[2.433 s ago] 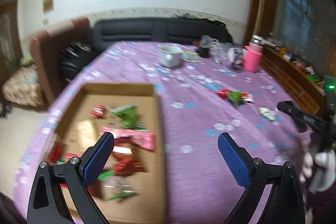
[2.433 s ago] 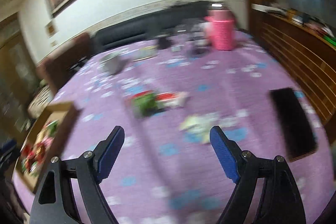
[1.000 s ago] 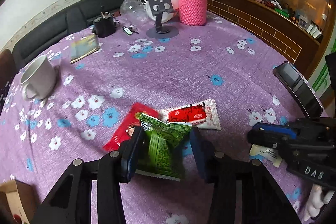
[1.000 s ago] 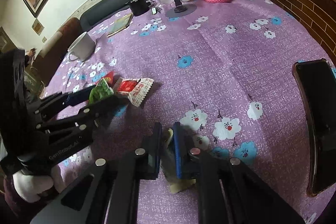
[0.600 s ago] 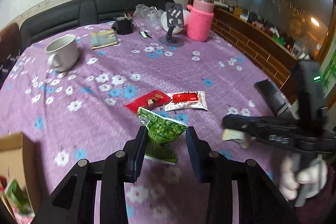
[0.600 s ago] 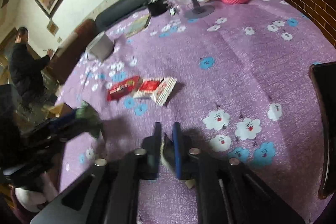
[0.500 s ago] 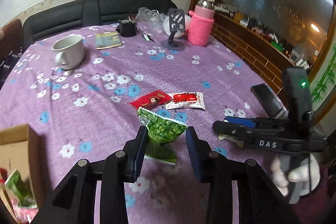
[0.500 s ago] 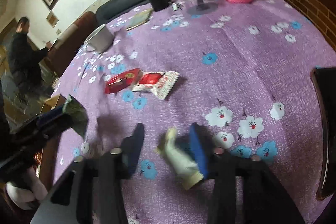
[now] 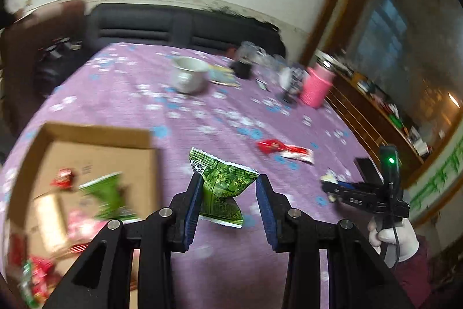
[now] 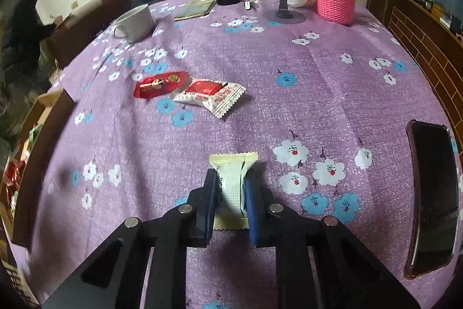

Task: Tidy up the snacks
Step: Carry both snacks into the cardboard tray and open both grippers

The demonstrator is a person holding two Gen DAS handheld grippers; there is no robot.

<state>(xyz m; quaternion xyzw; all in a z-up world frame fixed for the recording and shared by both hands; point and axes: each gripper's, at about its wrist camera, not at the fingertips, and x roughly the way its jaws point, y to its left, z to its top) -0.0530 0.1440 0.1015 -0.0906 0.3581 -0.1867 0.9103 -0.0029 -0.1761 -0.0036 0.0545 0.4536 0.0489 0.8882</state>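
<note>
left gripper (image 9: 228, 194) clamps green pack (image 9: 222, 187), held above cloth just right of box (image 9: 86, 164) | right gripper (image 10: 230, 194) pinches white pack (image 10: 233, 187) over cloth | advice: clear box wall, get over snacks inside, then release

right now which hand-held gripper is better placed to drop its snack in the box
Left. The left hand-held gripper holds the green packet right beside the cardboard box; the right hand-held gripper is farther from it.

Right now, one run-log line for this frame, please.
left gripper: holds green packet | right gripper: holds white packet | box: partly filled
</note>
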